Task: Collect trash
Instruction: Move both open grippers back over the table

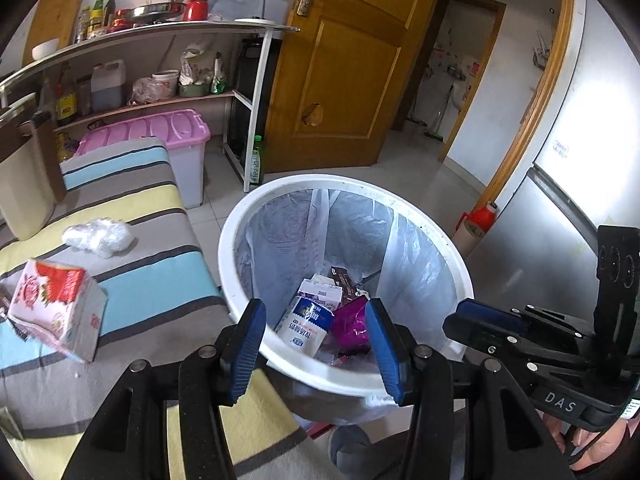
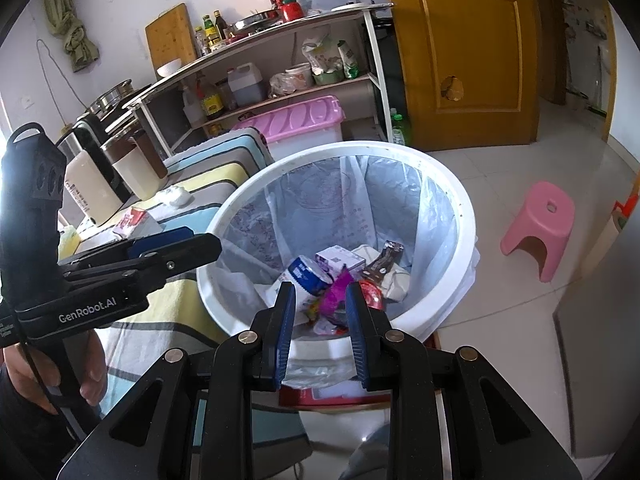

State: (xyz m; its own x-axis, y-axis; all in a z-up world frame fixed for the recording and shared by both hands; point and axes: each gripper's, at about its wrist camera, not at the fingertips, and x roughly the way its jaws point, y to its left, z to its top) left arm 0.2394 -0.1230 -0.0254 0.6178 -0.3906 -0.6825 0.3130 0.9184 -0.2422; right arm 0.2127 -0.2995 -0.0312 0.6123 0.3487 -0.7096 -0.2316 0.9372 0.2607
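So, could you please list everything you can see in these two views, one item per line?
trash bin: one, white with clear liner, on the floor beside the striped surface
milk carton: one, white and blue, inside the bin
magenta wrapper: one, inside the bin
tissue pack: one, red and white, on the striped surface
crumpled plastic: one, clear white, on the striped surface
storage box: one, pink lid, by the shelf
stool: one, pink, on the floor
door: one, brown wood
left gripper: fingers apart, empty, over the bin
right gripper: fingers apart, empty, over the bin

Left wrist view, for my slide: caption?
Open left tool above lined white bin holding trash; tissue pack remains.
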